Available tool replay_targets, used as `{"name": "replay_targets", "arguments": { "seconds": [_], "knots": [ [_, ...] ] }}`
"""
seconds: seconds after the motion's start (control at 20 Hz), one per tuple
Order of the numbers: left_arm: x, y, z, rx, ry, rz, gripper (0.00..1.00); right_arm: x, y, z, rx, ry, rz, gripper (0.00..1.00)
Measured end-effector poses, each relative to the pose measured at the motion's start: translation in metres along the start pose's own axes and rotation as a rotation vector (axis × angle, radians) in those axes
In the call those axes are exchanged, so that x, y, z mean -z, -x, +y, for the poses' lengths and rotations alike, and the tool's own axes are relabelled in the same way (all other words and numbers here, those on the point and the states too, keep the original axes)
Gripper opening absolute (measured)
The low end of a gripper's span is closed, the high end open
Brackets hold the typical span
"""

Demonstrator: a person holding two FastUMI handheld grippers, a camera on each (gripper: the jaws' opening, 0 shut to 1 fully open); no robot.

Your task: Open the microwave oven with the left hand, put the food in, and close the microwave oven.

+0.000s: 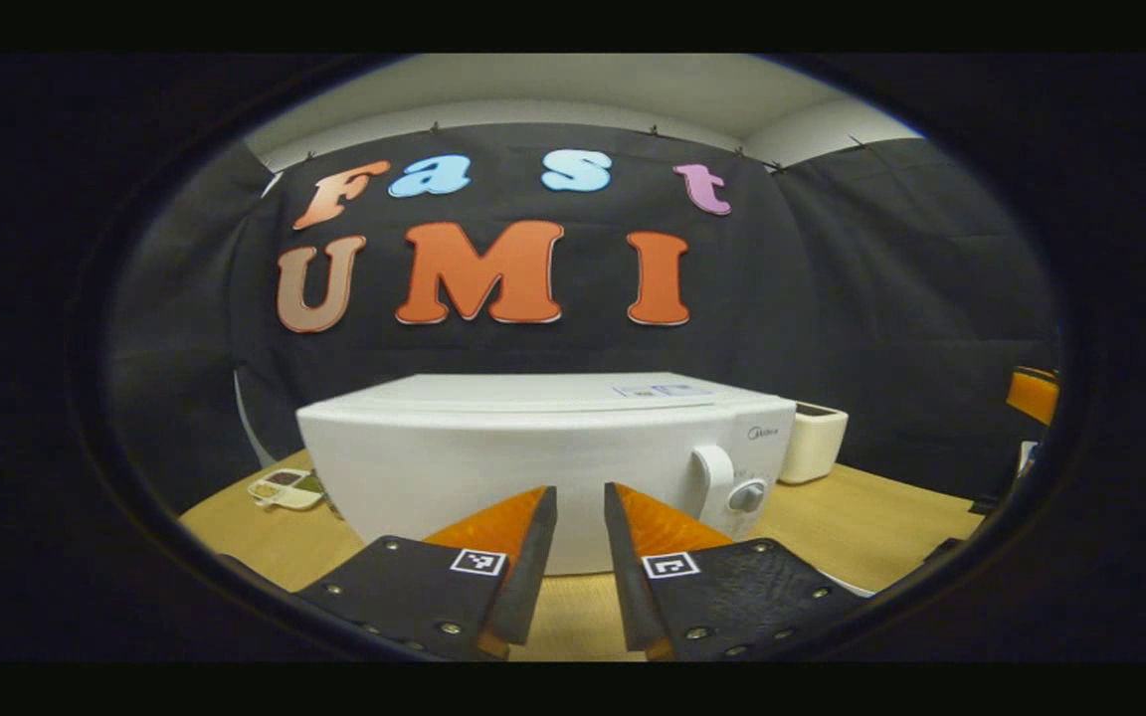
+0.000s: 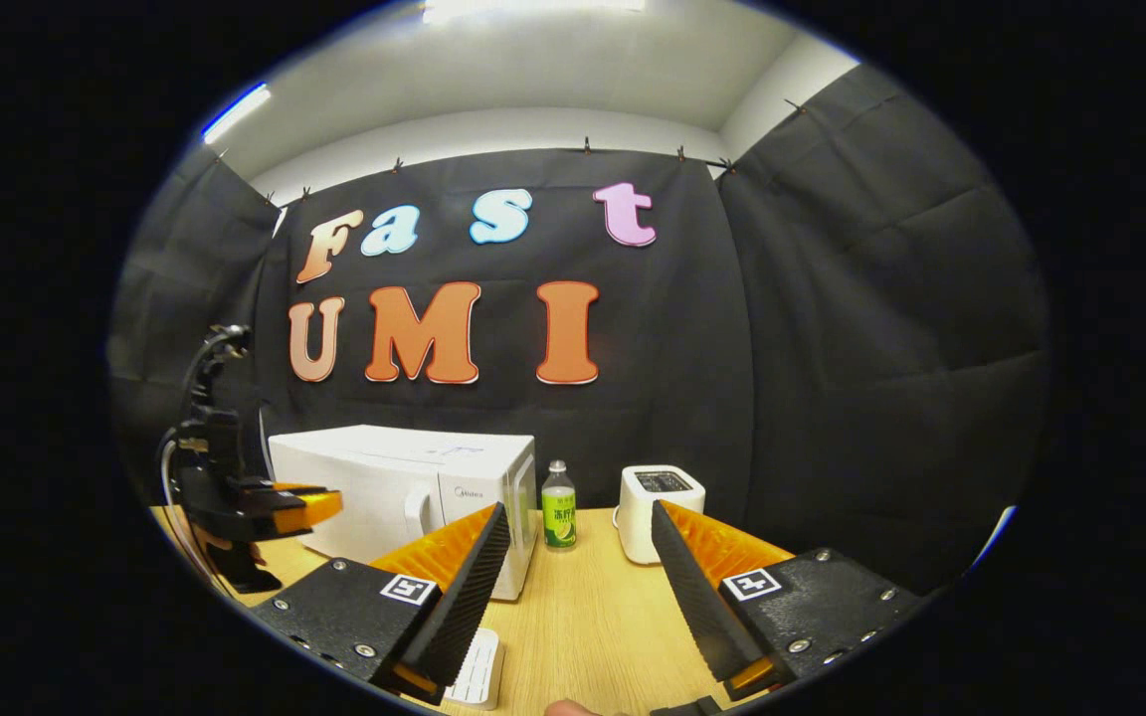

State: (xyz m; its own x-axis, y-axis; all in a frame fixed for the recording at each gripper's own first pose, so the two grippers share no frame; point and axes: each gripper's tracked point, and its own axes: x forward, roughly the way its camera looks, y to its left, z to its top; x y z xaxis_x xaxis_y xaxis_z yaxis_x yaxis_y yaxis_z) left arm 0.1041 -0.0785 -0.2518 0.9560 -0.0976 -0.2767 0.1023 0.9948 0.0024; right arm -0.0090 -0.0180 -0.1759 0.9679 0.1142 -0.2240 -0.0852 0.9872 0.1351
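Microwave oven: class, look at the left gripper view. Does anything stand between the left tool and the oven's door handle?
Nothing visible does. The left tool points at the closed front of the microwave oven, with bare table between. The door handle lies to the right of its fingers, unobstructed.

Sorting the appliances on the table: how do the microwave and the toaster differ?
The microwave is a wide, low box; the toaster is far smaller and more upright. The microwave has a handle and round knob at the front, its door shut; the toaster has a dark slot on top. Both are white and stand on the wooden table.
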Motion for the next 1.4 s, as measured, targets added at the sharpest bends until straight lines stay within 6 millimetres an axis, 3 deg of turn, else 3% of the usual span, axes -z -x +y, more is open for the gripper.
{"name": "replay_targets", "arguments": {
  "seconds": [0.1, 0.15, 0.3, 0.5, 0.75, 0.9, 1.2, 1.3, 1.4],
  "knots": [
    [-0.026, 0.032, 0.015, 0.013, 0.014, -0.035, 0.47, -0.017, 0.001, 0.006, 0.006, 0.006, -0.014, 0.89],
    [-0.040, 0.049, 0.027, 0.002, 0.014, -0.053, 0.48, -0.025, 0.002, 0.012, -0.003, 0.001, -0.019, 0.89],
    [-0.086, 0.094, 0.071, -0.066, 0.000, -0.110, 0.65, -0.049, 0.005, 0.034, -0.048, -0.003, -0.038, 0.89],
    [-0.141, 0.145, 0.118, -0.142, -0.019, -0.156, 0.76, -0.090, 0.006, 0.051, -0.069, 0.005, -0.073, 0.89],
    [-0.198, 0.205, 0.164, -0.289, -0.074, -0.208, 0.80, -0.146, 0.017, 0.074, -0.091, 0.059, -0.140, 0.89],
    [-0.227, 0.225, 0.174, -0.308, -0.043, -0.224, 0.79, -0.170, 0.023, 0.096, -0.142, 0.051, -0.154, 0.89],
    [-0.297, 0.257, 0.212, -0.413, -0.102, -0.319, 0.78, -0.220, 0.028, 0.109, -0.164, 0.017, -0.218, 0.90],
    [-0.304, 0.260, 0.213, -0.422, -0.106, -0.335, 0.79, -0.232, 0.026, 0.111, -0.173, -0.022, -0.248, 0.90],
    [-0.300, 0.257, 0.206, -0.403, -0.097, -0.323, 0.78, -0.232, 0.026, 0.115, -0.193, -0.052, -0.248, 0.89]
  ]
}}
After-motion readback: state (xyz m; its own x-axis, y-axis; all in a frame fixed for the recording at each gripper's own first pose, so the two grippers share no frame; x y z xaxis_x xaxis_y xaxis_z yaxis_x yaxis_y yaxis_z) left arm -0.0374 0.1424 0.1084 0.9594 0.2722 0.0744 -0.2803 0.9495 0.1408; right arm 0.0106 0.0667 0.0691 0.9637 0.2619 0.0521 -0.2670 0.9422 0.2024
